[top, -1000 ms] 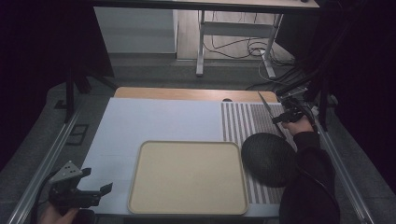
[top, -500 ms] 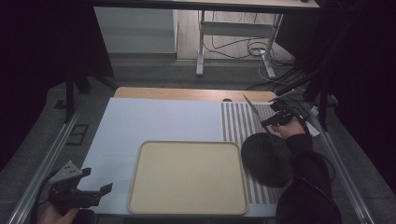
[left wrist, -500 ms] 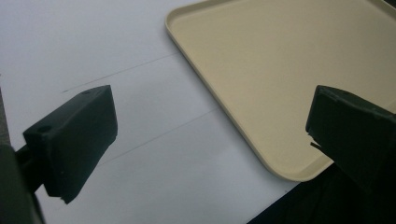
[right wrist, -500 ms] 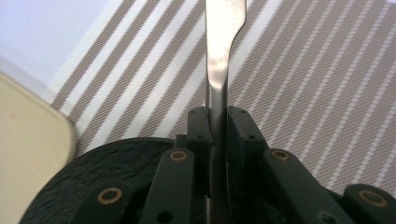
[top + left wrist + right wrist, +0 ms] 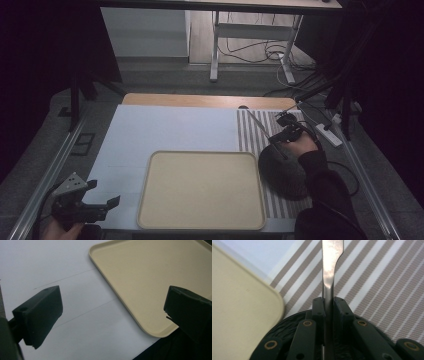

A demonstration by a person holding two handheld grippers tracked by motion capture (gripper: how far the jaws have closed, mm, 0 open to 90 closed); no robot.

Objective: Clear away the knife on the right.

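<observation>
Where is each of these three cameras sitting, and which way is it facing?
High view: above the person's side, looking forward and down on the table; both forearms enter from below.
Left gripper view: rides the left gripper, looking past its spread fingers at the beige tray.
Right gripper view: rides the right gripper, looking along fingers clamping a metal knife above the striped mat and dark bowl.
Shared: the tray appears in all three.

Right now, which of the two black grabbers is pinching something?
The right gripper, over the striped mat, pinches a flat silver metal utensil. The left gripper gapes open beside the beige tray.
</observation>
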